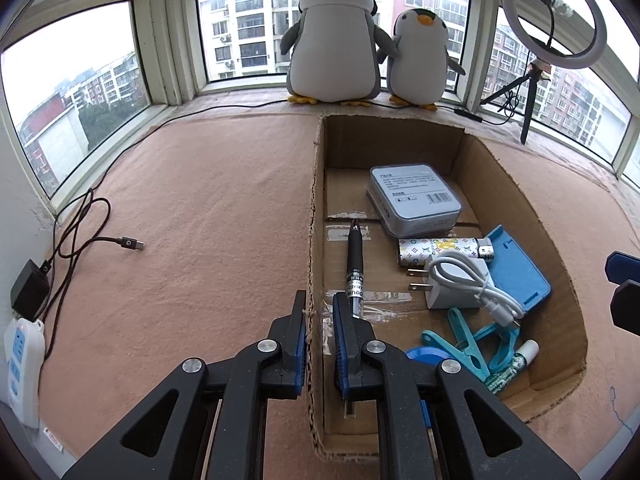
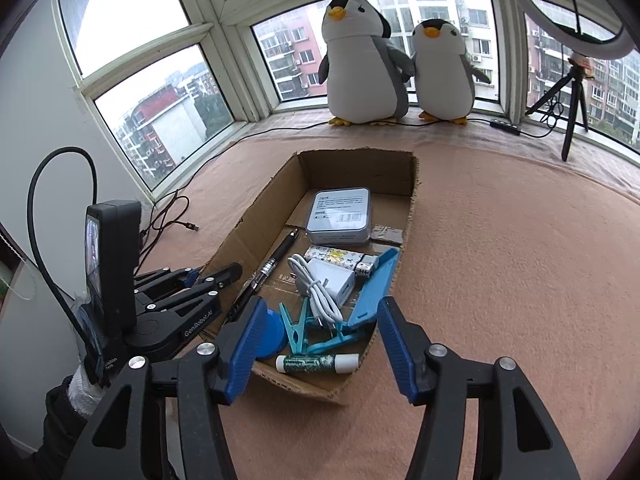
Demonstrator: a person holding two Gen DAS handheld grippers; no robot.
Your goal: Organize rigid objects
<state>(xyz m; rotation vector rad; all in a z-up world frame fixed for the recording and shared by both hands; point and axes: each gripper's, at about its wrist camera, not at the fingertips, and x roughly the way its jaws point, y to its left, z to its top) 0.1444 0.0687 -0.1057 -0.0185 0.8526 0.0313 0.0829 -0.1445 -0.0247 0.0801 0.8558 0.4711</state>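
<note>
- Left hand-held gripper [image 1: 320,316] is clamped narrow on the left wall of the cardboard box [image 1: 516,184].
- Right hand-held gripper [image 2: 320,320] gapes half-wide, empty, over the box's near end.
- Pen [image 1: 355,260], tin [image 1: 414,198], lighter [image 1: 440,250], charger [image 1: 452,284] lie inside the box.

Two plush penguins [image 1: 352,36] at 12 o'clock on sill, ring light [image 1: 554,14] at 2, power strip [image 1: 20,364] at 8.

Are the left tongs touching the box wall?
Touching. The left wrist view shows the left tongs shut on the cardboard box's near wall, a pad pressed against each face of it.
</note>
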